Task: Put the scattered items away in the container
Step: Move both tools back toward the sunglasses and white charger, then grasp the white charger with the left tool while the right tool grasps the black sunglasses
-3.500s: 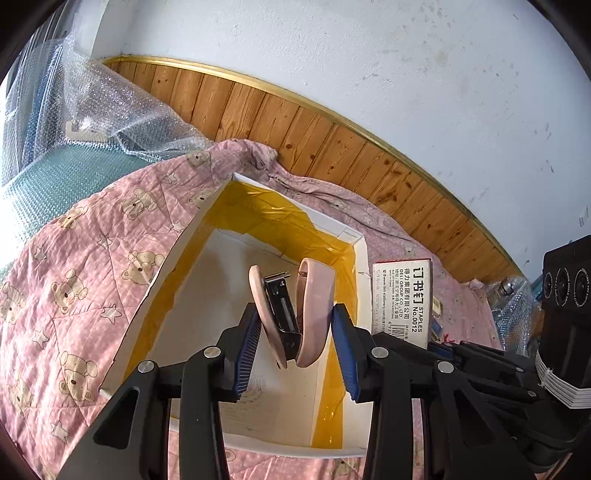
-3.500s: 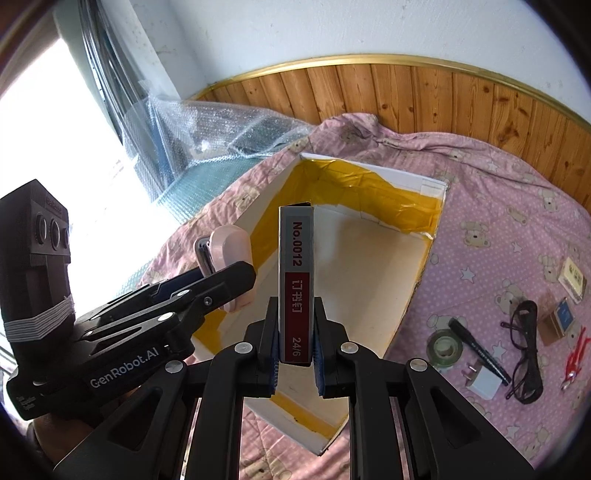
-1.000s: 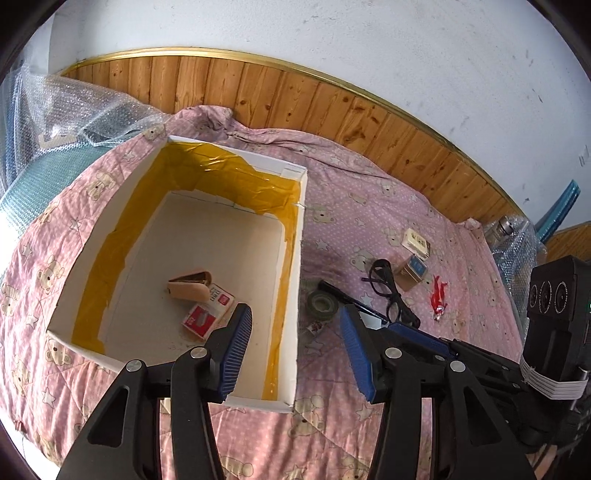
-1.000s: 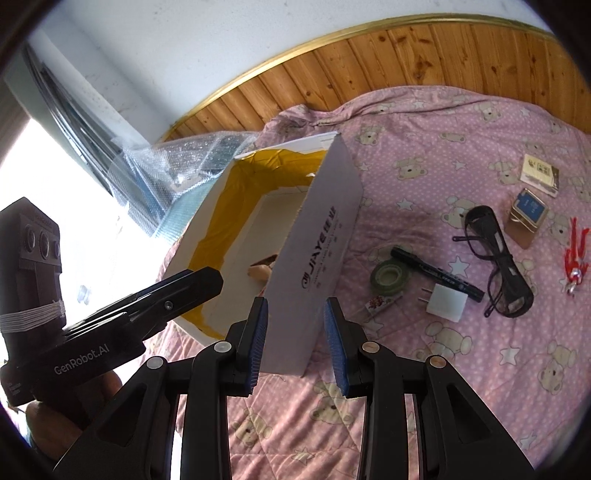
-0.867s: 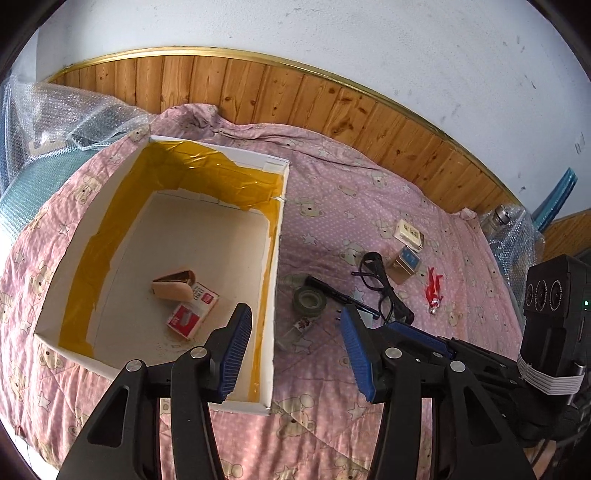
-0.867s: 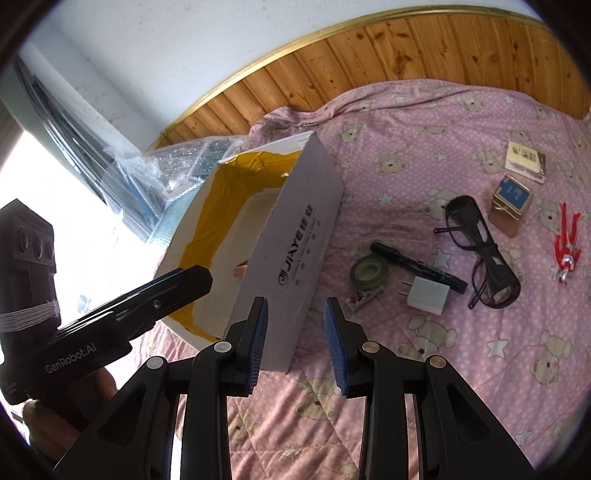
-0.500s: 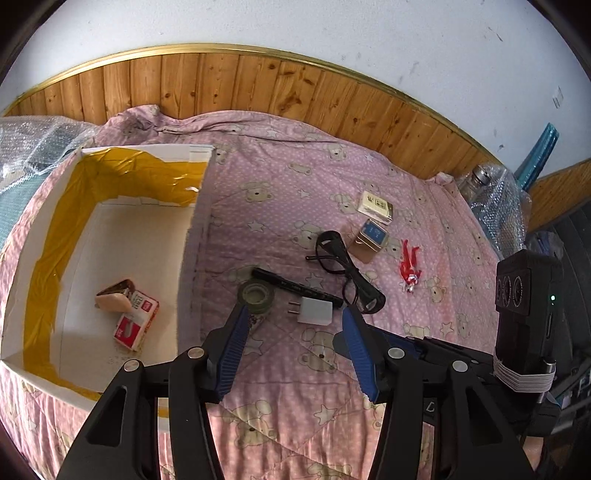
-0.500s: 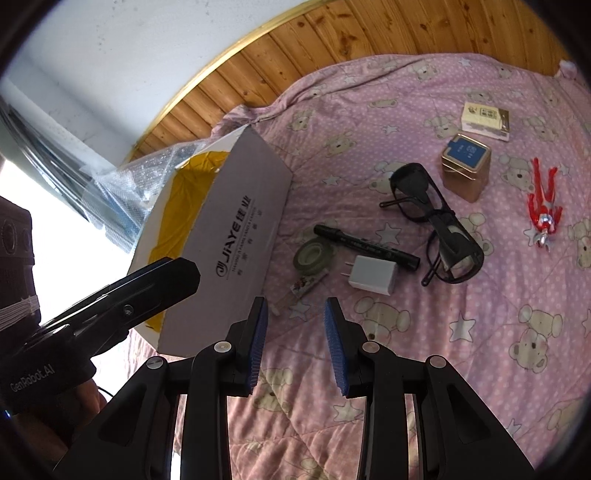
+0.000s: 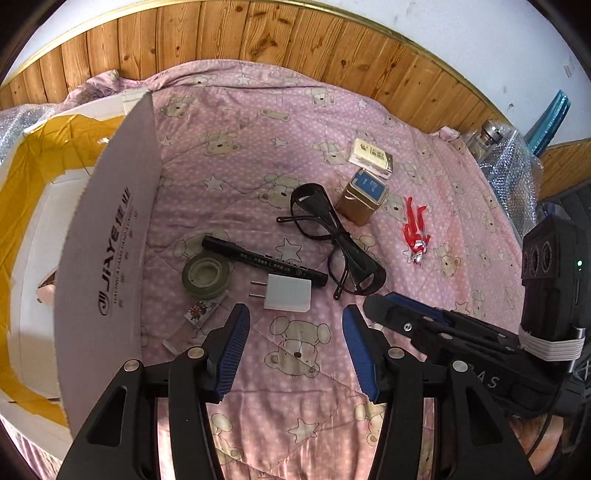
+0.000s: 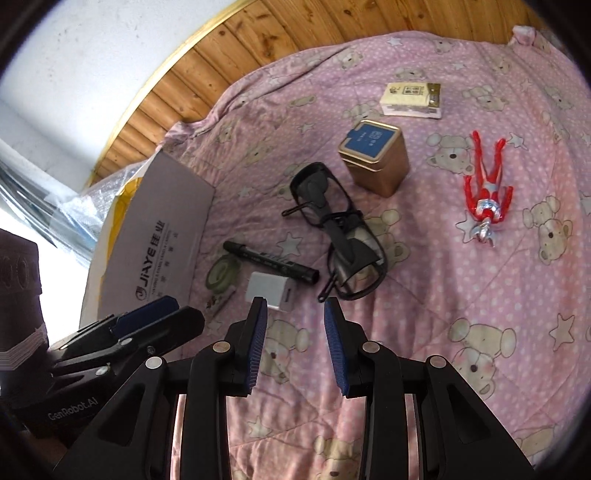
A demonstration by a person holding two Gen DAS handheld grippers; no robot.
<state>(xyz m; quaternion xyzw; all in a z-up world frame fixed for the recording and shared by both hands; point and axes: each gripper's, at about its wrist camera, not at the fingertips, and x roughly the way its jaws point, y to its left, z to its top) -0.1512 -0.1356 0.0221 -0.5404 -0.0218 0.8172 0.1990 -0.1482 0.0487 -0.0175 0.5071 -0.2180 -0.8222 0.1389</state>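
Note:
A white cardboard box [image 9: 110, 236] lined with yellow tape stands at the left on a pink bear-print quilt [image 9: 295, 354]. Beside it lie a tape roll [image 9: 205, 272], a black marker [image 9: 264, 261], a white plug adapter [image 9: 288, 292], black glasses [image 9: 332, 236], a gold tin with a blue lid [image 9: 364, 195], a cream card box [image 9: 371, 158] and a red toy figure [image 9: 415, 232]. My left gripper [image 9: 293, 325] hovers open just short of the adapter, holding nothing. My right gripper [image 10: 294, 314] is open and empty above the adapter [image 10: 267, 290] and the glasses [image 10: 340, 236].
A small flowered packet [image 9: 201, 312] lies by the box wall. Wood panelling [image 9: 258, 33] backs the bed. Bubble wrap with a metal flask [image 9: 495, 134] sits at the far right edge. Bare quilt lies in front of both grippers.
Both grippers let go of the stapler and the staple box, which now lie inside the box. Both then swung right, away from the box, toward the scattered items, and came closer to them.

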